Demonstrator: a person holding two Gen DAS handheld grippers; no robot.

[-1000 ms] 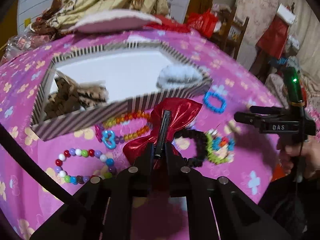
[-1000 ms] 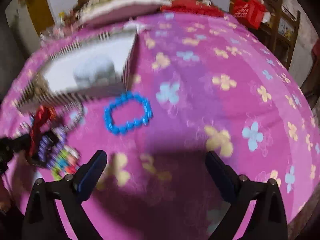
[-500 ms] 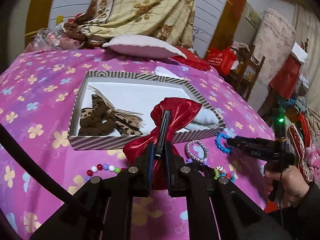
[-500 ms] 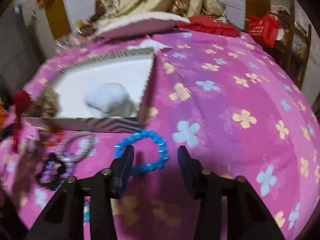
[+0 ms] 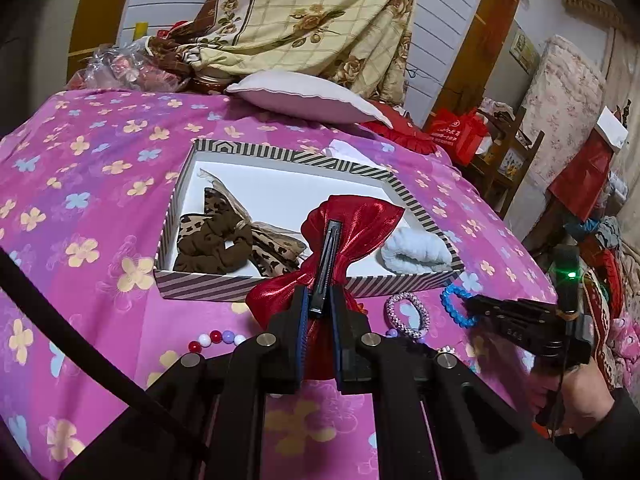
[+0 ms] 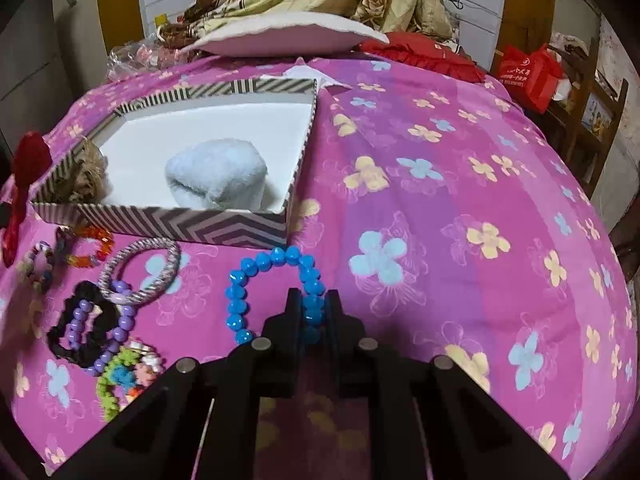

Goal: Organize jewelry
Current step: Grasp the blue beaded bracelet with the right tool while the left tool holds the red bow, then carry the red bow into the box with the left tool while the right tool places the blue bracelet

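Fingers: right (image 6: 313, 312) pinching blue bracelet (image 6: 272, 284) by one bead, left (image 5: 320, 300) clamping bow (image 5: 344, 232); bracelet prob slipping on lift.

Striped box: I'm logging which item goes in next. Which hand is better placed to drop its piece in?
Left. The left gripper holds the red bow raised at the striped box front wall; the right gripper has only just closed on the blue bracelet lying on the bedspread.

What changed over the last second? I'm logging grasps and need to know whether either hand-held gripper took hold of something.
The right hand-held gripper moved onto the blue beaded bracelet; its jaws have just been closing and now pinch the beads. The left hand-held gripper stays shut on the shiny red bow hair clip. The striped box kept its contents.
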